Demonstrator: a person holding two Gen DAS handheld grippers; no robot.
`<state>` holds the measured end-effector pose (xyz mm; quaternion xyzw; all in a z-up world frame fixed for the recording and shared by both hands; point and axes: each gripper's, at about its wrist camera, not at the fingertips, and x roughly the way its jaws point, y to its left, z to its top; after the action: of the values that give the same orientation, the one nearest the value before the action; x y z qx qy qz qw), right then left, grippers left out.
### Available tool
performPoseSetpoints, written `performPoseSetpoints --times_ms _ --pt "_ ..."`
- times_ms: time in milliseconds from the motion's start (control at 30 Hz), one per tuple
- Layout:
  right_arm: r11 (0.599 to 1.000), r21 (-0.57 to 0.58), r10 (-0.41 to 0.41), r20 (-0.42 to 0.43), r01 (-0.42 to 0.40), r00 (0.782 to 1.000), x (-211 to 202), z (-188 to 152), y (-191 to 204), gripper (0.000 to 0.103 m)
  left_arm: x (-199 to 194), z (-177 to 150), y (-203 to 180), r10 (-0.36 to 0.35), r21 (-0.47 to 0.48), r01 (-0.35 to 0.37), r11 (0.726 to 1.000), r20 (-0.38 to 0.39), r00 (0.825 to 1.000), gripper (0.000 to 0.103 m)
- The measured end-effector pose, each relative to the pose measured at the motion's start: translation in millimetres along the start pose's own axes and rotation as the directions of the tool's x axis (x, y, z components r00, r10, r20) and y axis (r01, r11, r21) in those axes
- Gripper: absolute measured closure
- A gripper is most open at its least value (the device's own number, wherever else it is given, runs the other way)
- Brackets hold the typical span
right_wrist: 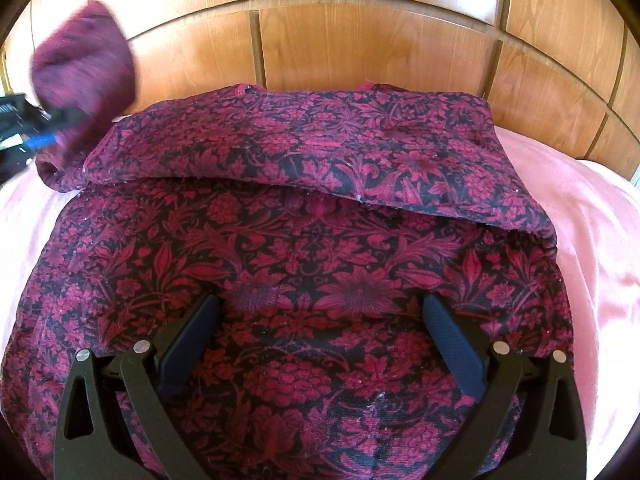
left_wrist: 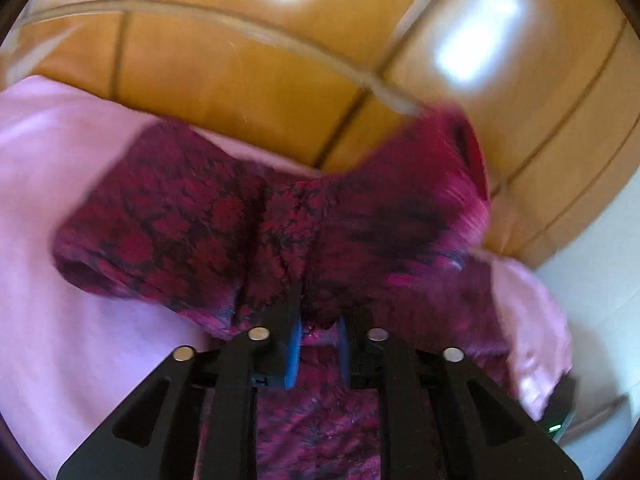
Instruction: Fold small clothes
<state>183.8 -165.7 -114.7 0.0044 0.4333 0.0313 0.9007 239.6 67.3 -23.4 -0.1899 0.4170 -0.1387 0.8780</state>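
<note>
**Carrying the sleeve across without dragging the fold**

The floral garment [right_wrist: 320, 248] lies spread on the pink sheet [right_wrist: 592, 248], its far part already doubled toward me in a band with a fairly straight front edge, just short of the wooden panelling [right_wrist: 360, 48]. My left gripper [left_wrist: 318, 344] is clamped on a bunch of the garment's cloth; seen from my right wrist, that bunch looks like the sleeve [right_wrist: 84, 68], raised and blurred at the garment's far left corner. My right gripper [right_wrist: 320, 312] hangs over the garment's near middle with its fingers wide apart, holding nothing.

To do this well, I would lift the sleeve just clear of the garment, carry it inward and lay it flat along the folded band, so its edge lines up there. The risk, I judge, is tugging the folded band askew. My right gripper could press the garment's body down first to steady it.
</note>
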Motion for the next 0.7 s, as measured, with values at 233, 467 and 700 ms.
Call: performPoseSetpoints --times_ms 233,467,700 --pt "1.000 0.011 0.013 -0.001 -0.013 1.000 0.8 2.1 -2.2 0.002 -3.2 -10.3 -8.6 -0.048 0.039 0.049 0.998 -0.023 0.999 0.042" --pt "0.989 0.077 0.122 0.036 -0.125 0.992 -23.6 22.5 -5.4 0.030 -41.5 -27.9 2.4 -0.078 0.012 0.078 0.997 0.022 0.997 0.040" --pt "0.939 0.117 0.315 0.075 -0.322 0.946 -23.1 76.1 32.0 0.038 -58.2 -37.3 61.3 0.094 -0.159 -0.085 0.984 0.048 0.994 0.040"
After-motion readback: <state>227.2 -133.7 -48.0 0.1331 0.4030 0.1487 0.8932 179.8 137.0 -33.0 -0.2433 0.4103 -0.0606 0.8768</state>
